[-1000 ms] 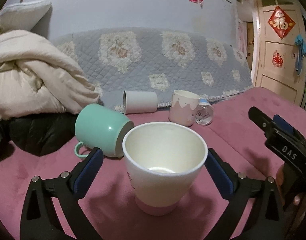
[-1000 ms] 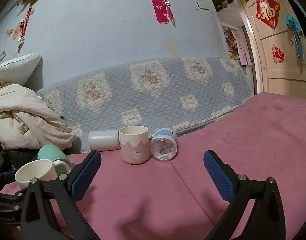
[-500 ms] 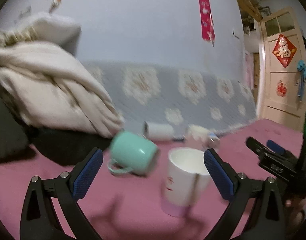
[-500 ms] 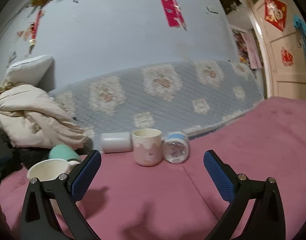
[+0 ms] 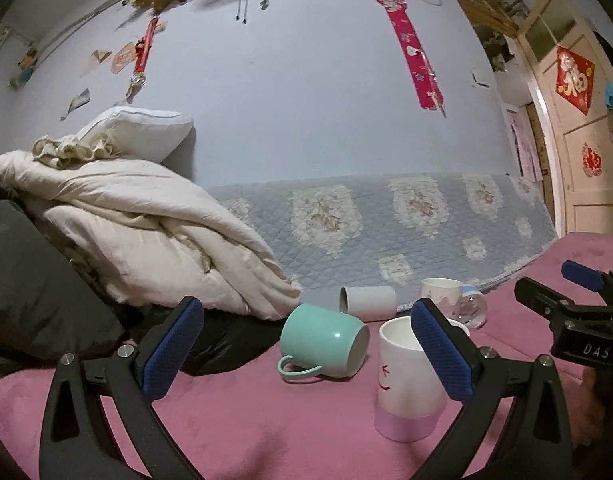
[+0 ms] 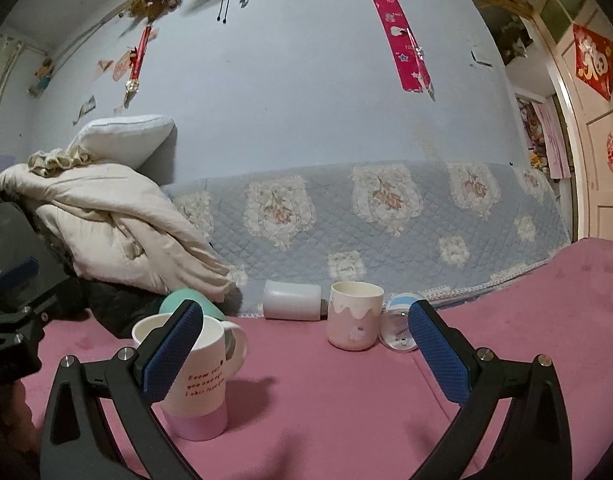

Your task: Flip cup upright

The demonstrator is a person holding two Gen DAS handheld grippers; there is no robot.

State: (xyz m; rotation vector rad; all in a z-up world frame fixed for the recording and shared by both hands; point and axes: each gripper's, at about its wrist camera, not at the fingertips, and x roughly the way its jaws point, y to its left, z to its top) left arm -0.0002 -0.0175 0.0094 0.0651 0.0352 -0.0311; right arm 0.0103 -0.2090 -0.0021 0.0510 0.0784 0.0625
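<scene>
A white cup with a pink base (image 5: 406,384) stands upright on the pink bed cover, also in the right wrist view (image 6: 194,380). A mint green mug (image 5: 324,342) lies on its side just left of it. A white cup (image 5: 368,300) lies on its side behind, next to an upright pink-and-white cup (image 6: 356,316) and a clear blue-lidded cup (image 6: 398,330) on its side. My left gripper (image 5: 306,354) is open and empty, pulled back from the white cup. My right gripper (image 6: 306,354) is open and empty.
A heap of cream quilts and a pillow (image 5: 138,216) lies at the left over dark fabric (image 5: 38,292). A grey quilted cover (image 6: 386,216) runs along the wall behind the cups. A door (image 5: 578,128) is at the right.
My left gripper has backed away and up from the white pink-based cup, which now stands free to the right of the jaws. The right gripper shifted slightly left.
</scene>
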